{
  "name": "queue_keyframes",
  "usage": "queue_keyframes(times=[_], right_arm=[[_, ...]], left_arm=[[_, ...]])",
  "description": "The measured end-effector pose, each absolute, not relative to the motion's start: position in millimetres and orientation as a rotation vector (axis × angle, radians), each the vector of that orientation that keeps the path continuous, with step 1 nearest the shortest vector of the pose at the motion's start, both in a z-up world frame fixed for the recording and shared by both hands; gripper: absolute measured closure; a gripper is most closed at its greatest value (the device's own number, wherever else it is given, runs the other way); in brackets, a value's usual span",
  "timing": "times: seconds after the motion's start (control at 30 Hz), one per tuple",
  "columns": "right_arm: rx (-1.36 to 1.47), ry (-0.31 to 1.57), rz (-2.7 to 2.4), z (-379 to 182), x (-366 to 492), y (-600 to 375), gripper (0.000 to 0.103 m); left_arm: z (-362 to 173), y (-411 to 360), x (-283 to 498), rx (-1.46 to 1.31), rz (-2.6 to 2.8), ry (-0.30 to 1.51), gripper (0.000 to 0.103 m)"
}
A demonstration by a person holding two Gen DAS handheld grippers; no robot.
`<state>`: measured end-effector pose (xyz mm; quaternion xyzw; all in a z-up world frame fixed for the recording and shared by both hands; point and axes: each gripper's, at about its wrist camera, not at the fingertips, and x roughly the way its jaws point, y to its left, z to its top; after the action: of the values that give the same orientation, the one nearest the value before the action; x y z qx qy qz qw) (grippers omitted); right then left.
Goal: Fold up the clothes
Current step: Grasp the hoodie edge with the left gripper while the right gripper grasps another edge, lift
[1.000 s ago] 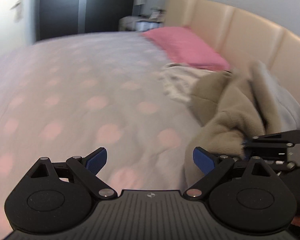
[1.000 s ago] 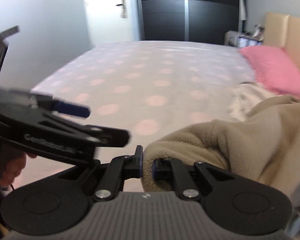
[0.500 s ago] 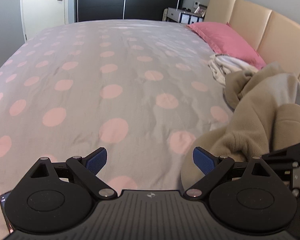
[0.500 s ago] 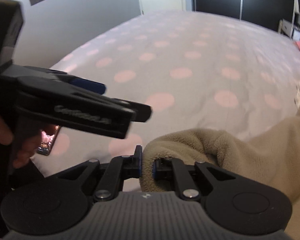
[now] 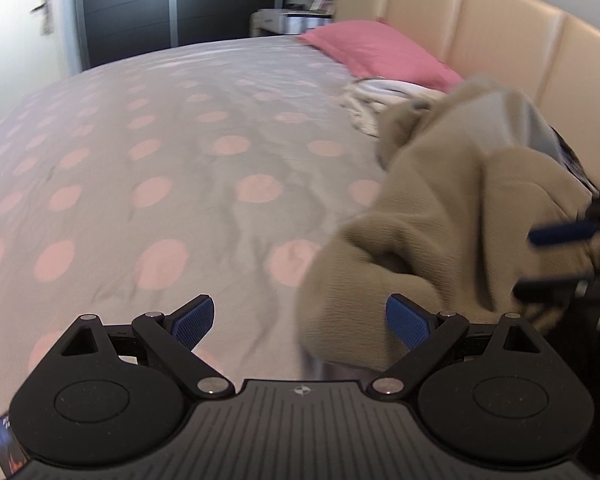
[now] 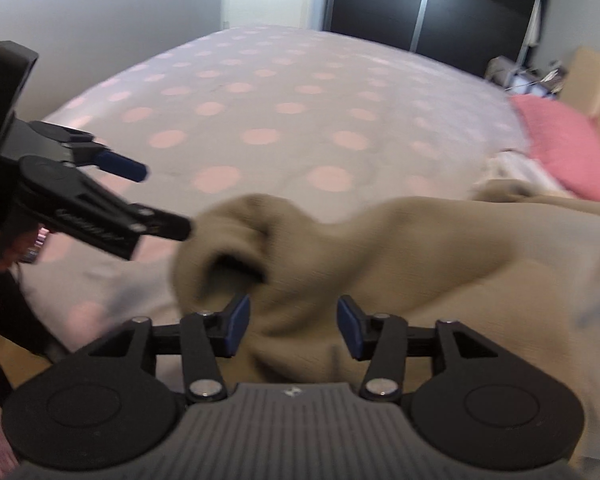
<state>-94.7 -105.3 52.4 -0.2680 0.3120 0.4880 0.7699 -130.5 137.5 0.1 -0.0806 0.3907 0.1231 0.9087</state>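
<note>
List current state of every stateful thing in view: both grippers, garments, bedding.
left gripper: jaws wide open, empty, beside the fleece edge
right gripper: jaws open, fleece lying between them, not clamped
beige fleece garment: unfolded, bunched in a heap on the bed
white garment: crumpled, near the pillow
pink pillow: lying flat by the headboard
polka-dot cover: spread out, slightly wrinkled

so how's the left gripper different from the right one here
The left gripper has its jaws spread wide, with bedspread showing through most of the gap and the beige fleece garment edging in beside its right finger. The right gripper has a narrower gap, filled with fleece but not clamping it. Both are open, with blue pads.
</note>
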Motion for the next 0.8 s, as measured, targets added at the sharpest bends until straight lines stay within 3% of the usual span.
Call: queue_keyframes(times=[0.03,0.2,0.47,0.53,0.6,0.67,0.73,0.8], right_arm=[[-0.598,0.666,1.037,53,-92,-112,0.039],[-0.672,0.647,0.891,52,-61,-134,0.037],[-0.692,0.619,0.677,58,7,-159,0.023],[-0.626,0.7,0.703,51,32,-163,0.023],[-0.529,0.801,0.74,41,53,-164,0.024],[-0.444,0.886,0.778,31,64,-163,0.036],[-0.41,0.922,0.801,25,64,-157,0.069],[-0.427,0.91,0.808,24,57,-150,0.094]], left_arm=[[0,132,-128,-0.147,0.24,0.806,0.008],[-3,123,-110,-0.153,0.22,0.836,0.008],[-32,120,-80,-0.128,0.206,0.963,0.008],[-41,123,-80,-0.167,0.2,0.981,0.011],[-51,127,-79,-0.22,0.191,0.994,0.024],[-59,133,-78,-0.271,0.208,0.998,0.028],[-66,138,-76,-0.312,0.23,0.999,0.043],[-67,145,-75,-0.353,0.239,0.977,0.06]])
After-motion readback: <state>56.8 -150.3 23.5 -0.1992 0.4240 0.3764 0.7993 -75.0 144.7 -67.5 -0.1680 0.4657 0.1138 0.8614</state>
